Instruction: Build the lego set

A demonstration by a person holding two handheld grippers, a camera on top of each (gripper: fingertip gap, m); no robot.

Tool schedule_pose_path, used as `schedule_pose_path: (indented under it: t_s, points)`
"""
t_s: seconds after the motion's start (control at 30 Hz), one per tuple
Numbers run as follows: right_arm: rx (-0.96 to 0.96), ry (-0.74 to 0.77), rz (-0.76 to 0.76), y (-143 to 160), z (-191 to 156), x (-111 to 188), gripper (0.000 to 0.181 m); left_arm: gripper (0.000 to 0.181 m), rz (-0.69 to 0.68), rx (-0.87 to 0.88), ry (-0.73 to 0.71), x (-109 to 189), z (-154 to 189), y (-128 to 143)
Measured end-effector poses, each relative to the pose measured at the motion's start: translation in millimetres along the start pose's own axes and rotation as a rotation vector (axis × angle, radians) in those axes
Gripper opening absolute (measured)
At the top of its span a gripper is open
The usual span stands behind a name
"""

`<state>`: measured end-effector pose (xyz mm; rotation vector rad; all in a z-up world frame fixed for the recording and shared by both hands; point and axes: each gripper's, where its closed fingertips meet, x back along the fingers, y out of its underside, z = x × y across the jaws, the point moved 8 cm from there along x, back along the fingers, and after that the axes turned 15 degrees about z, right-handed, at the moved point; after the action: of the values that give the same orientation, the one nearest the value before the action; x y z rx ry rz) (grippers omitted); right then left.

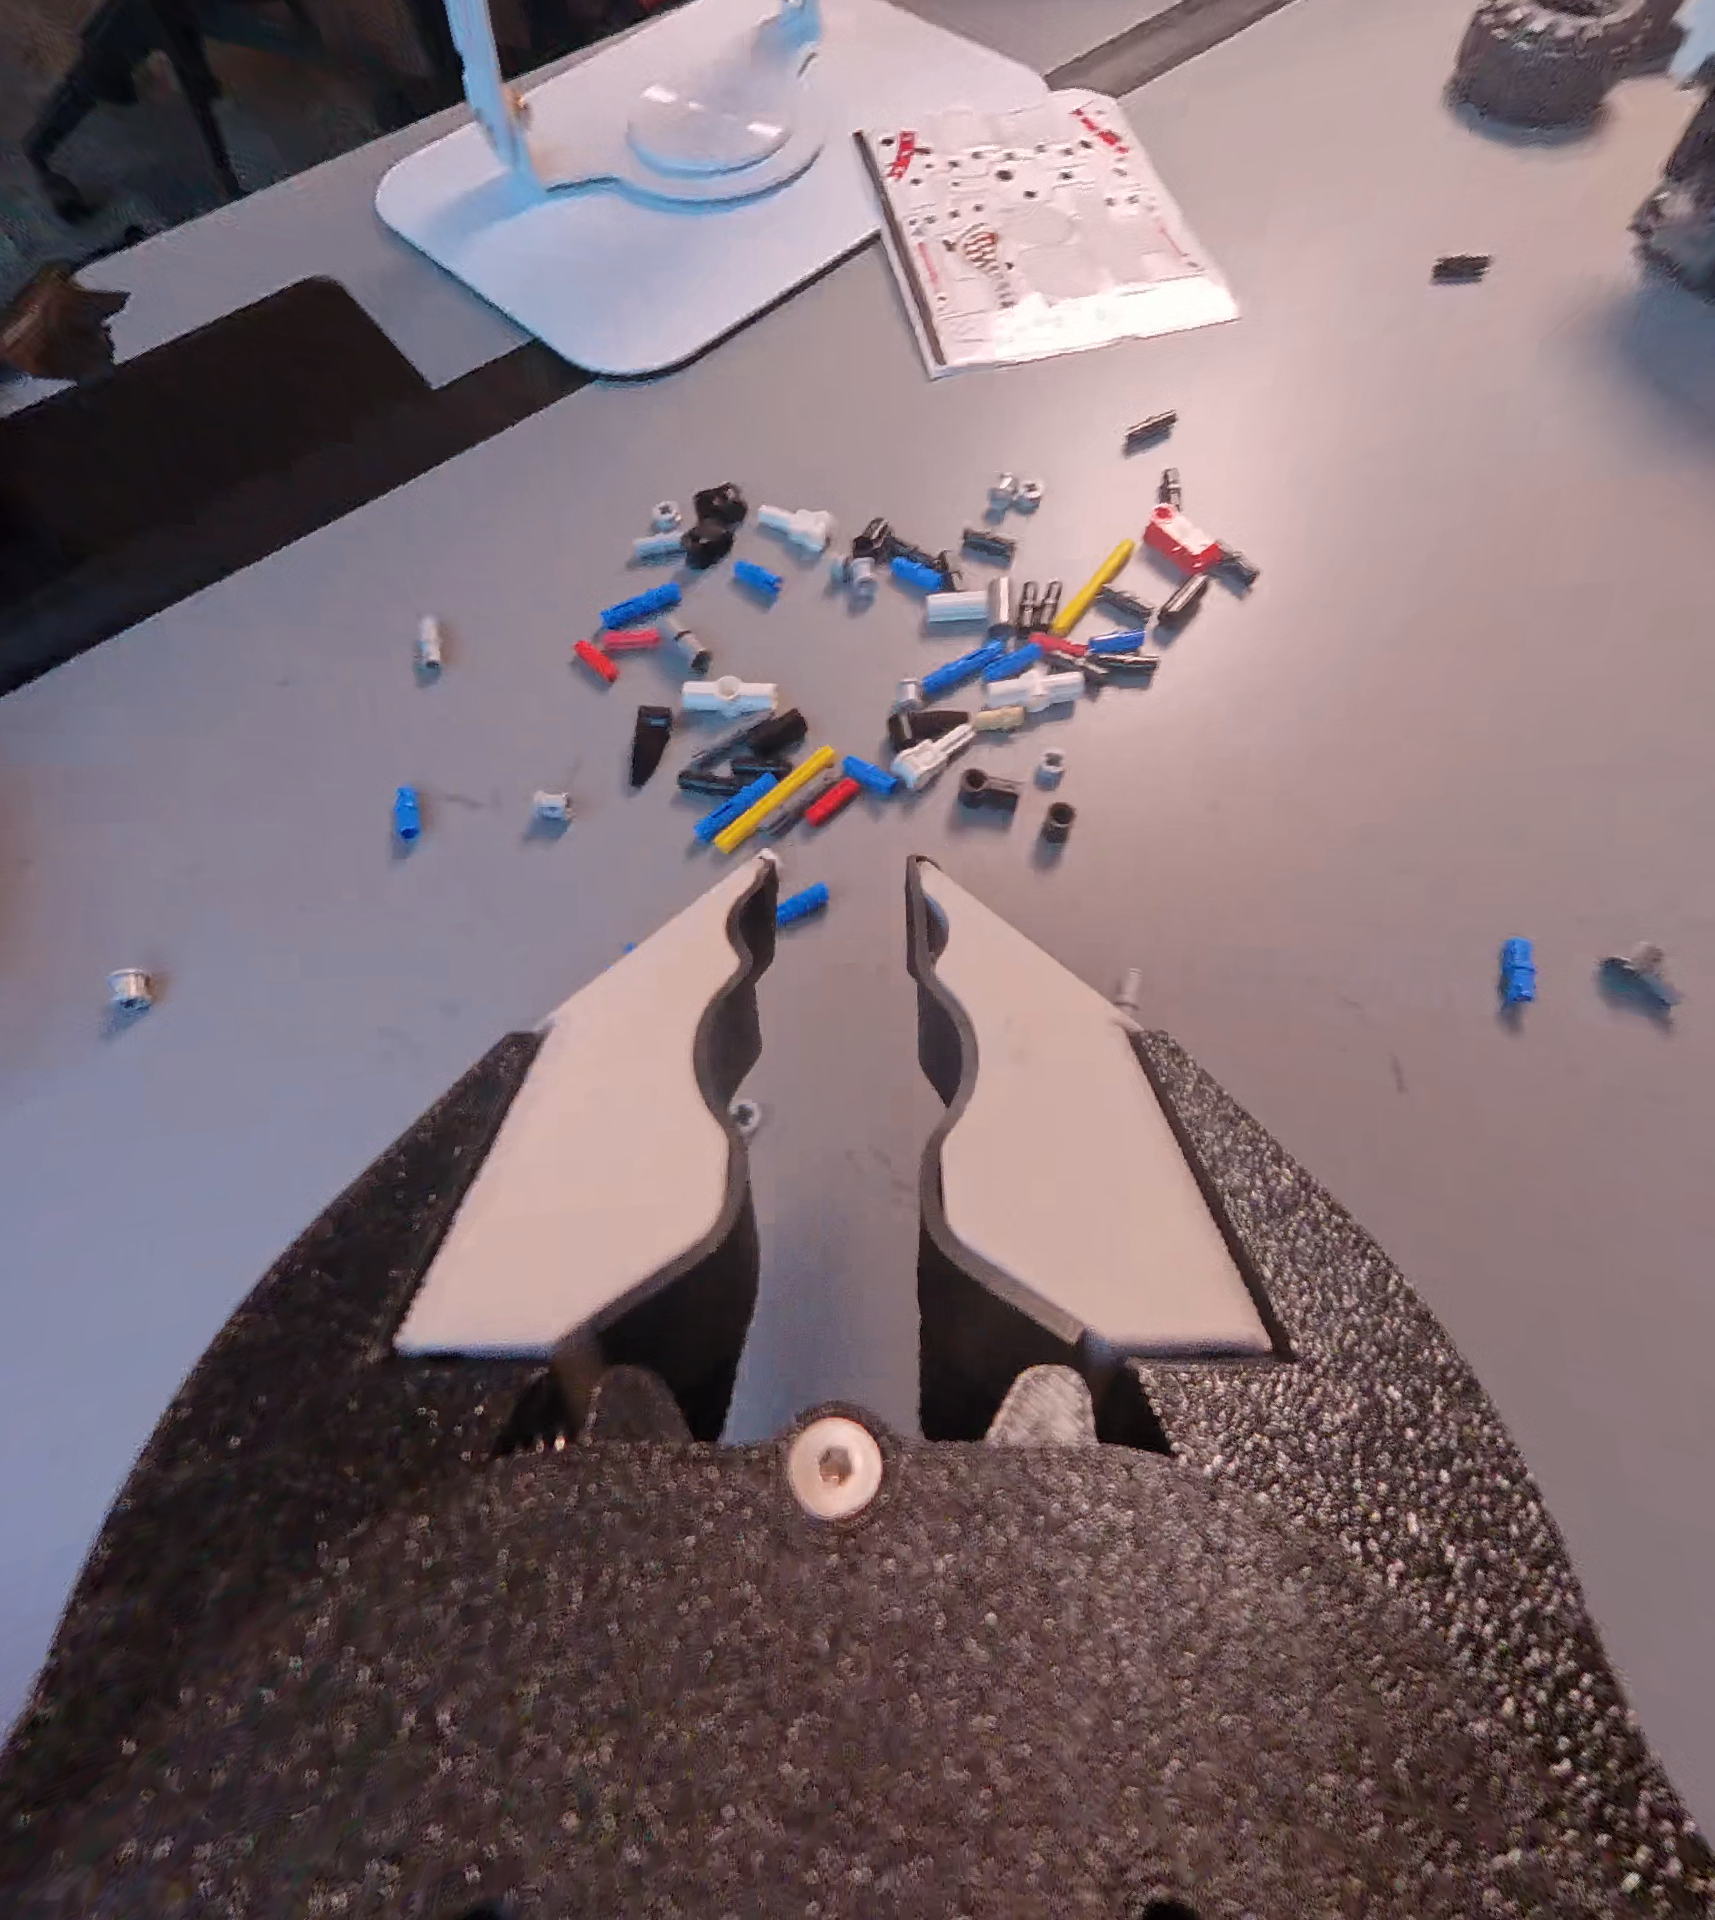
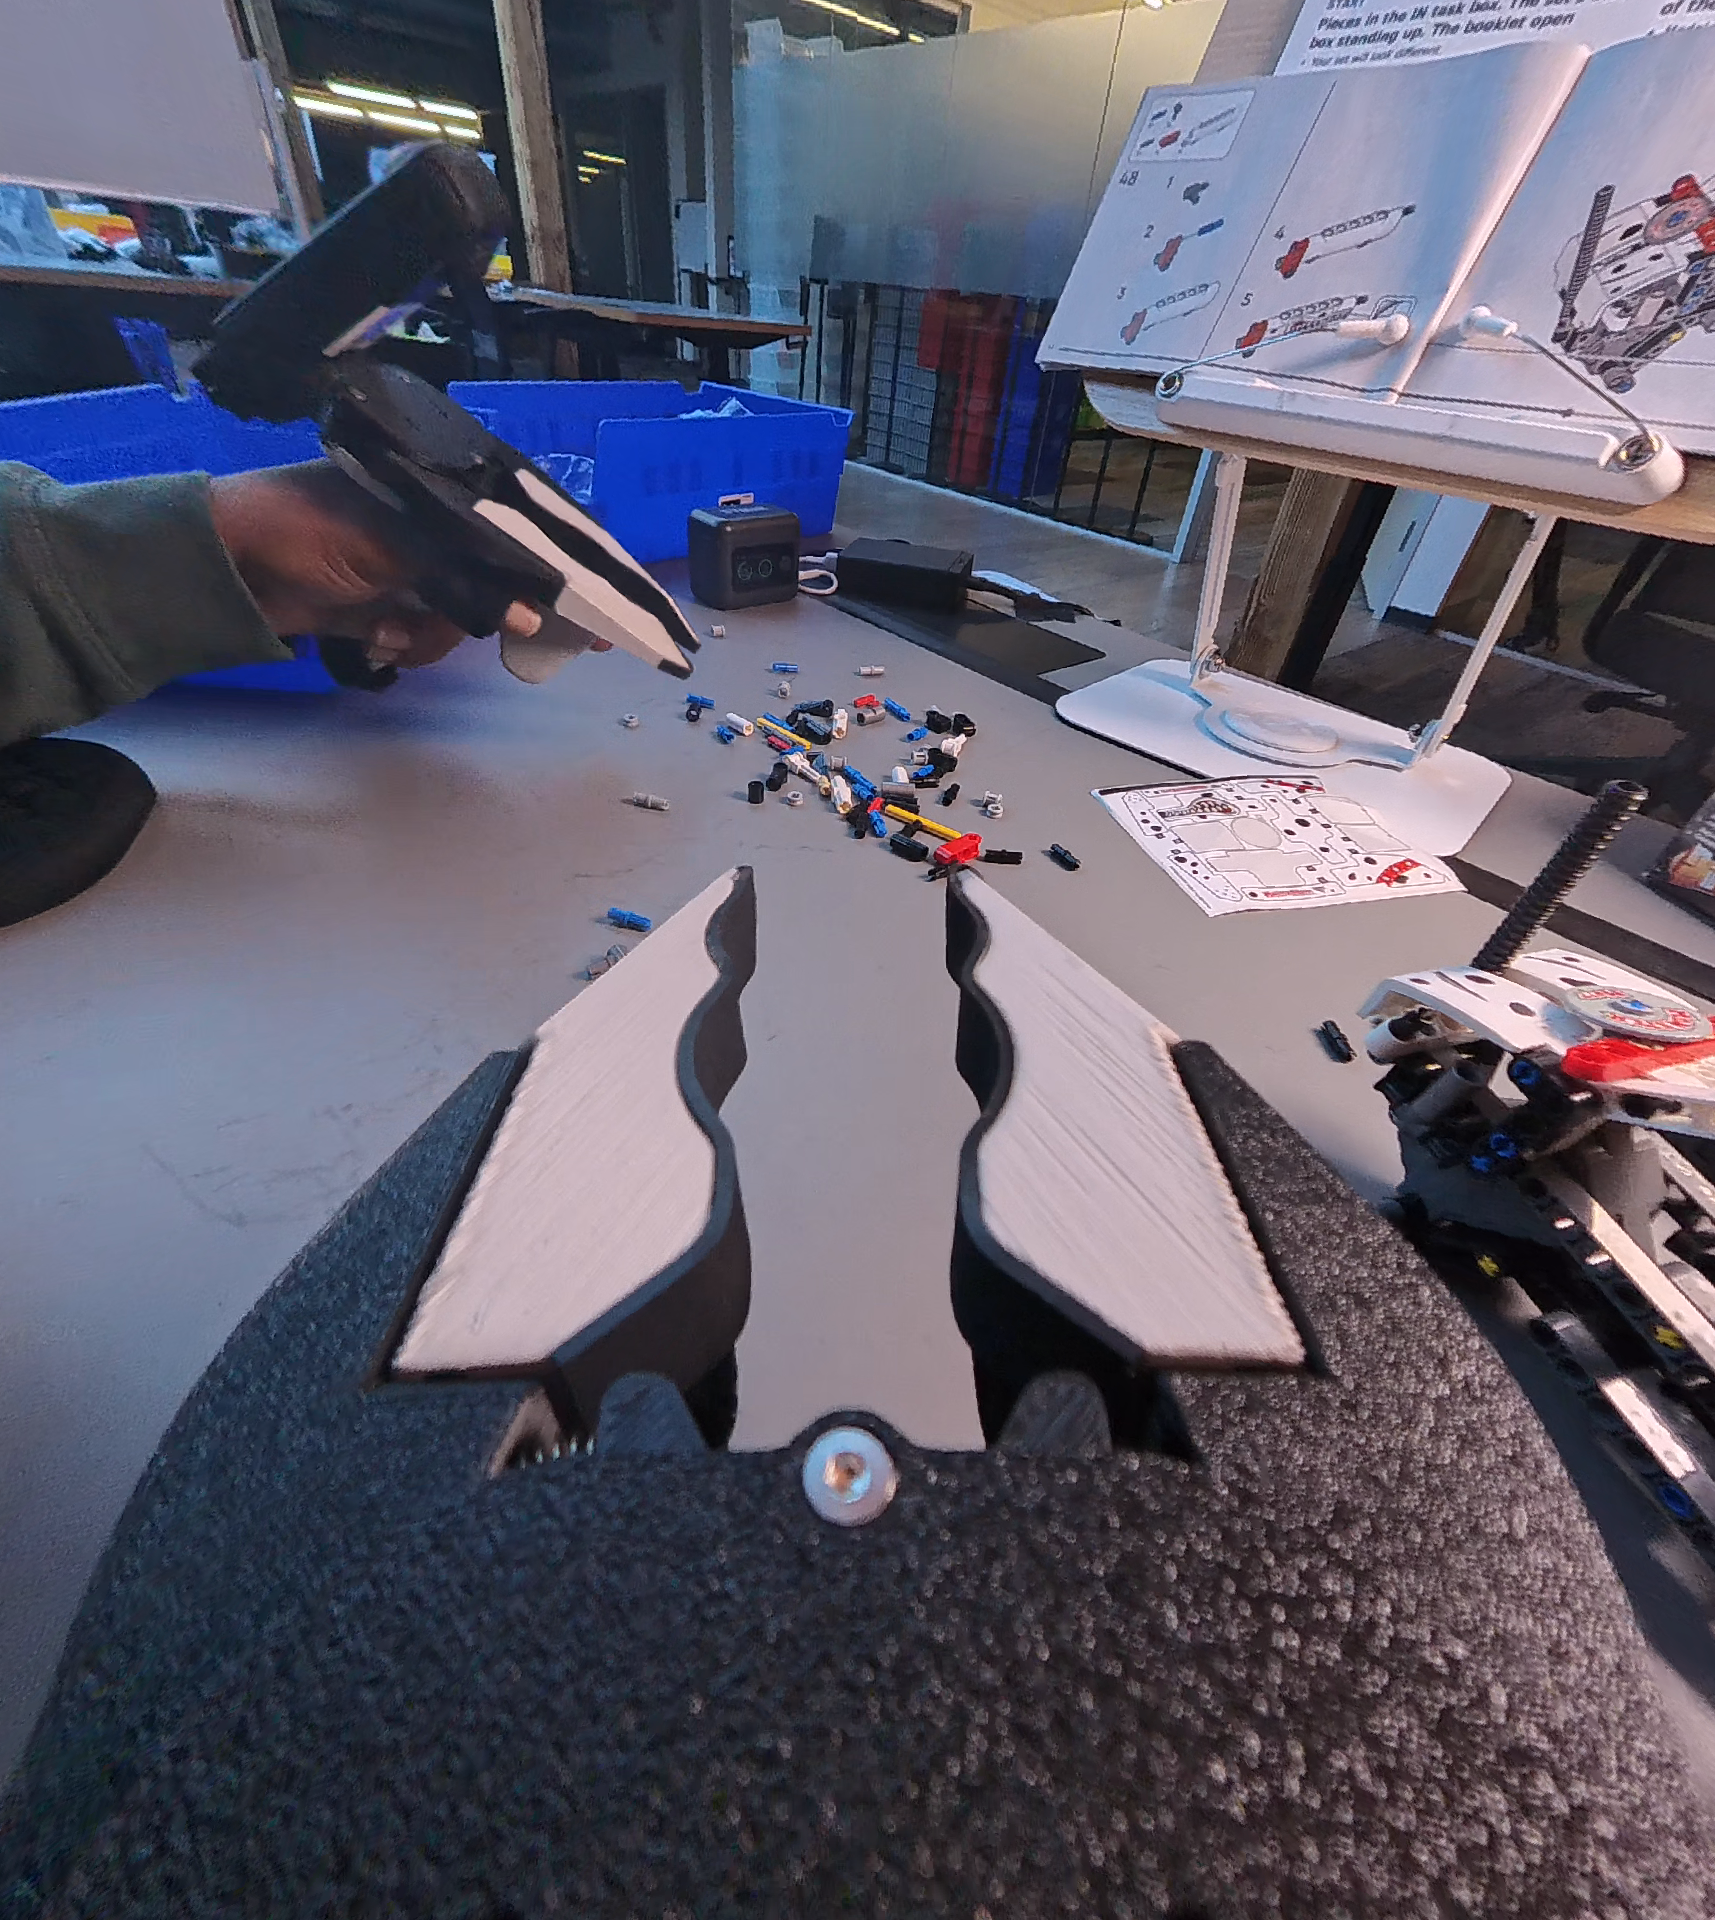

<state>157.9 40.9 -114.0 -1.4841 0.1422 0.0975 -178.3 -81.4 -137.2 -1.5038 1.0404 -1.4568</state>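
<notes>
A scatter of small blue, black, red and yellow plastic lego pins (image 2: pixel 863 769) lies mid-table (image 2: pixel 313 1039). Right of it lies a flat printed sticker sheet (image 2: pixel 1268 844), behind that a white booklet stand (image 2: pixel 1279 727). The half-built white-and-black lego vehicle (image 2: pixel 1601 1122) sits nearer, far right.

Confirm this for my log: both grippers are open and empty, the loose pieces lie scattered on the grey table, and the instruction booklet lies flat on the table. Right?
Not quite. The instruction booklet stands open on a white stand, as the right wrist view shows; only a sticker sheet lies flat. The rest holds: left gripper and right gripper are open and empty, loose pieces scattered on the grey table.
</notes>
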Motion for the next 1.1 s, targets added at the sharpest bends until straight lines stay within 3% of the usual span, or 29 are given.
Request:
schedule_pose_path:
  t_s: [0.23, 0.5, 0.97, 1.1]
  points:
    - [-0.002, -0.003, -0.004, 1, 0, 0, 0.036, 0.02, -0.068, -0.028, -0.081, -36, -29, 7]
    - [-0.01, 0.001, 0.001, 0, 1, 1, 0.036, 0.02, -0.153, 0.023, -0.022, -62, -40, 8]
    - [-0.007, 0.001, 0.004, -1, 2, 2, 0.036, 0.004, -0.17, -0.02, 0.01, -59, -36, 7]
    - [-0.008, 0.011, 0.009, -2, 4, 3, 0.036, 0.004, -0.058, 0.037, 0.212, -38, -4, -15]
